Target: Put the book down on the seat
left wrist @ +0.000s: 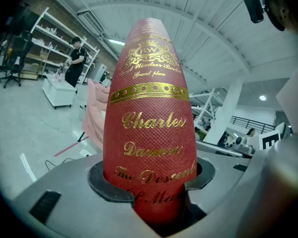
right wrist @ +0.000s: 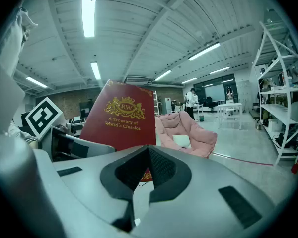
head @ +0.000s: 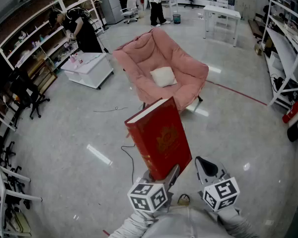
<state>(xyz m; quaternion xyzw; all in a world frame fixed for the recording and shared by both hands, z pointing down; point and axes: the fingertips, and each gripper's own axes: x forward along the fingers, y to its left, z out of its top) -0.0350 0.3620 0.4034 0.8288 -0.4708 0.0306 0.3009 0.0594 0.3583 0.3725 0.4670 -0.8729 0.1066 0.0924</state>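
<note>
A thick red book (head: 159, 138) with gold print stands upright, held by its lower end in my left gripper (head: 161, 180). In the left gripper view its spine (left wrist: 149, 118) fills the middle, and the pads press on both sides of it. My right gripper (head: 204, 165) hangs just right of the book, apart from it, with its jaws shut on nothing. From the right gripper view the book's cover (right wrist: 120, 115) shows to the left. The seat, a pink padded chair (head: 139, 63) with a white cushion (head: 163, 76), stands on the floor beyond the book.
A low white table (head: 89, 66) stands left of the chair, with a person (head: 82, 29) bent over it beside wall shelves. More shelving (head: 288, 43) lines the right side, and a white table (head: 221, 14) stands at the back. A black cable (head: 126, 152) lies on the floor.
</note>
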